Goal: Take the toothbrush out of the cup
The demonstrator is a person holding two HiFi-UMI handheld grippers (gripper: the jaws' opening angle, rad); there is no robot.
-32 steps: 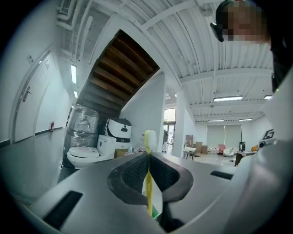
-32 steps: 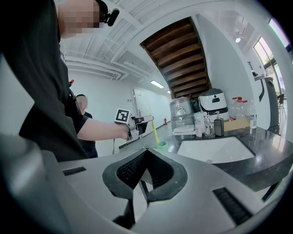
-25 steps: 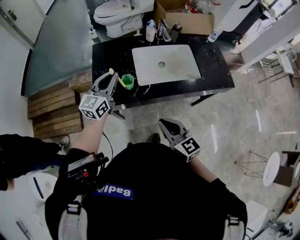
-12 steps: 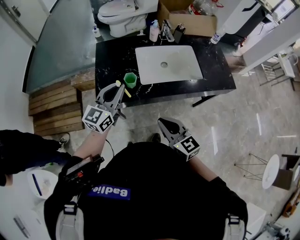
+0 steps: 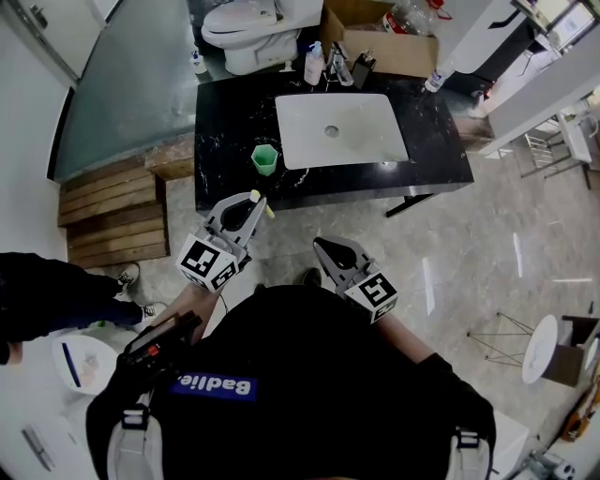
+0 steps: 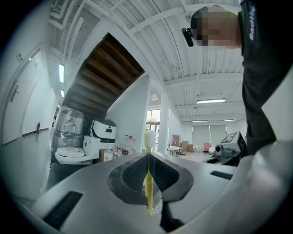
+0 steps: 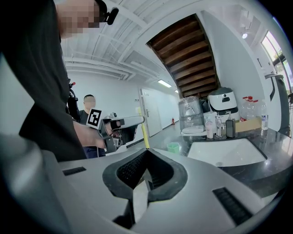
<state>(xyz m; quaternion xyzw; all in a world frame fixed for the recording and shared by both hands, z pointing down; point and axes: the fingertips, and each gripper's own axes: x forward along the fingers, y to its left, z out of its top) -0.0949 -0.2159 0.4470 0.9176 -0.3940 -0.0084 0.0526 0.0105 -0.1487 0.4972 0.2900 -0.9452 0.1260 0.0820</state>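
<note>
A green cup (image 5: 265, 159) stands on the black counter (image 5: 220, 131), left of the sink. My left gripper (image 5: 258, 200) hangs off the counter's front edge, over the floor, shut on a yellow toothbrush (image 5: 267, 208). In the left gripper view the toothbrush (image 6: 149, 183) stands upright between the shut jaws, its bristle head (image 6: 149, 138) above the tips. My right gripper (image 5: 322, 246) is lower and closer to my body, shut with nothing in it. The right gripper view shows the left gripper (image 7: 124, 122), the toothbrush (image 7: 144, 133) and the cup (image 7: 173, 147).
A white sink basin (image 5: 339, 129) fills the counter's middle, with bottles (image 5: 314, 66) by the tap behind it. Beyond are a toilet (image 5: 253, 23) and a cardboard box (image 5: 380, 42). Wooden steps (image 5: 108, 211) lie left of the counter; another person (image 5: 47, 300) is at the left.
My left gripper has carried the toothbrush away from the cup, back past the counter's front edge toward my body. The right gripper has stayed where it was.
</note>
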